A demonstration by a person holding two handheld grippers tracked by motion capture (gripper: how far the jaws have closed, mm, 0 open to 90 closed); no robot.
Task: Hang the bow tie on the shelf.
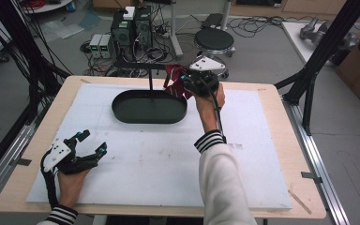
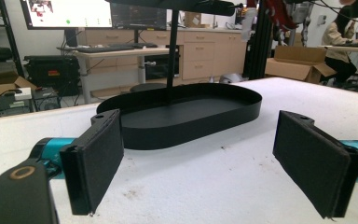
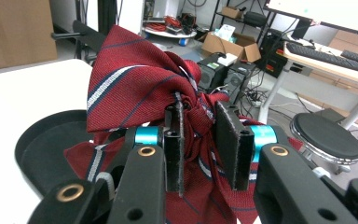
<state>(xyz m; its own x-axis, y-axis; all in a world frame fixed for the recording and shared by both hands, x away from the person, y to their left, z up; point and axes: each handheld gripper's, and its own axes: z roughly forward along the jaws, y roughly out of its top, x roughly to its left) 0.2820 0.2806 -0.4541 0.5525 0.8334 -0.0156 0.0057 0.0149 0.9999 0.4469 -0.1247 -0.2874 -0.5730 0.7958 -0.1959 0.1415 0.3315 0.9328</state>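
Holding a bunched red striped necktie (image 3: 135,88) clamped in the right gripper (image 1: 199,80) above the far right rim of the black oval tray (image 1: 149,117), apparently not yet laid inside, with left gripper (image 1: 90,144) idle, wide apart, near the table's front left corner.

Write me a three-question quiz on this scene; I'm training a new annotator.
1. True or false: the right gripper has its jaws shut on the red striped tie.
2. What state is the left gripper in? A) open B) shut on cloth
3. Name the colour of the oval tray on the table.

Key: 1 true. 2 A; it sits near the table's front left, jaws apart with nothing between them. 3 black.
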